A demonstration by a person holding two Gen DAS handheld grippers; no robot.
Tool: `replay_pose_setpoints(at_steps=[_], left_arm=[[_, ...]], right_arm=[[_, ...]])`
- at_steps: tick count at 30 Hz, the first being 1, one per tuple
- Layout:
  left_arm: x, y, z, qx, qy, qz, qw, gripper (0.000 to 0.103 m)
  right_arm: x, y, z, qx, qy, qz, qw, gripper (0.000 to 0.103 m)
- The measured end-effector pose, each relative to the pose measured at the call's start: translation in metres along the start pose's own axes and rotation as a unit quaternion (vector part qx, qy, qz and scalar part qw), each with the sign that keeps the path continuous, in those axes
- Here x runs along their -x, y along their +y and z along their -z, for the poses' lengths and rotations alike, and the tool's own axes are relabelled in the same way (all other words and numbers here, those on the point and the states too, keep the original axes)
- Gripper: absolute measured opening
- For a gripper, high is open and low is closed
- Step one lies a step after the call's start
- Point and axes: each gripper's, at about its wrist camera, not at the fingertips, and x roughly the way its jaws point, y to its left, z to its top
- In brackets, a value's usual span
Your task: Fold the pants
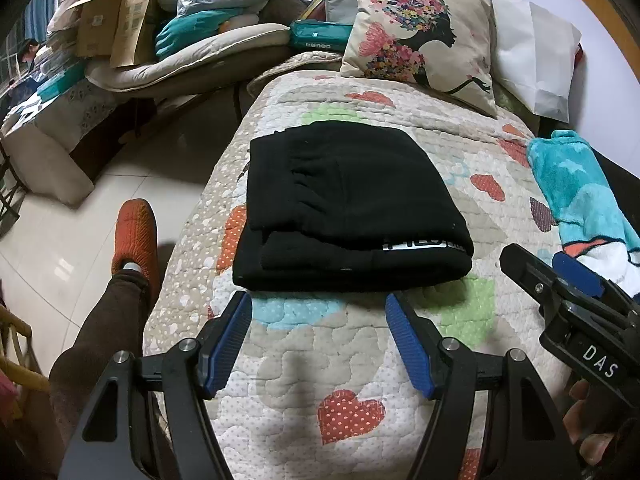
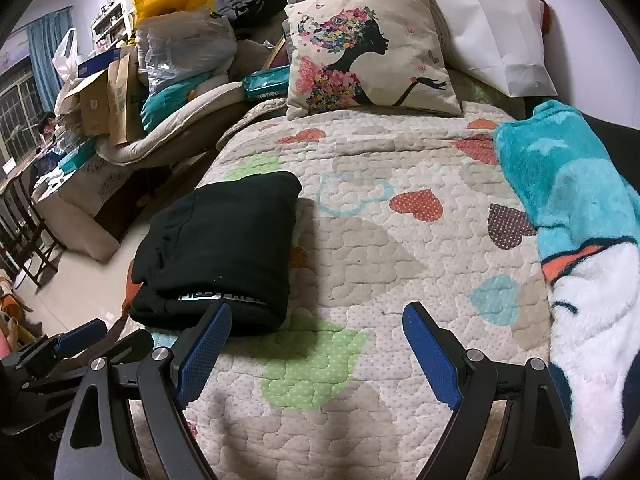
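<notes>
Hovering over the quilt [image 1: 280, 364], both tools empty. Left gripper [image 1: 318, 312] has its jaws spread wide, nothing between the blue pads, tips just short of the bundle's near edge. Right gripper [image 2: 316, 320] is equally wide open and holds nothing; it points at bare quilt, with its left pad just overlapping the bundle's near right corner in its own view.

Pants [image 1: 348, 208] lie dead ahead of the left gripper as a compact black stack, several layers, white lettered strip on the near right edge. Long axis looks roughly across the left tool's line of sight. Left is the nearer hand; from the right gripper the bundle sits ahead and to the left.

Judgement: fold looks essentially done.

Beyond: printed cushion [image 1: 420, 36], teal blanket [image 2: 560, 184] off to the right.
</notes>
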Motion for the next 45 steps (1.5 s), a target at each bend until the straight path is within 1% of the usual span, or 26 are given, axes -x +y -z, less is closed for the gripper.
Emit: replay_pose_setpoints(at_steps=[19,34,37,40,43,45], left_arm=[[-0.007,0.0,0.004,-0.004,0.011,-0.012,0.9999,0.069],[-0.011,0.005,0.005,0.003,0.019,-0.011,0.9998,0.069],[-0.007,0.014,-0.001,0.016,0.008,-0.005,0.9998,0.069],[-0.005,0.03,-0.015,0.037,-0.004,-0.01,0.9992,0.069],[-0.007,0.05,-0.031,0.063,-0.006,-0.014,0.9979,0.069],[-0.012,0.062,-0.039,0.074,-0.004,-0.015,0.9971,0.069]], right_arm=[[0.0,0.005,0.001,0.005,0.001,0.0,1.0,0.091],[0.0,0.006,0.001,0.005,0.001,0.001,1.0,0.091],[0.001,0.006,0.001,0.004,0.0,0.003,1.0,0.091],[0.001,0.004,-0.004,0.002,0.001,0.0,1.0,0.091],[0.002,0.003,-0.019,0.009,0.002,-0.006,1.0,0.091],[0.001,0.007,-0.032,0.026,0.005,-0.012,1.0,0.091]])
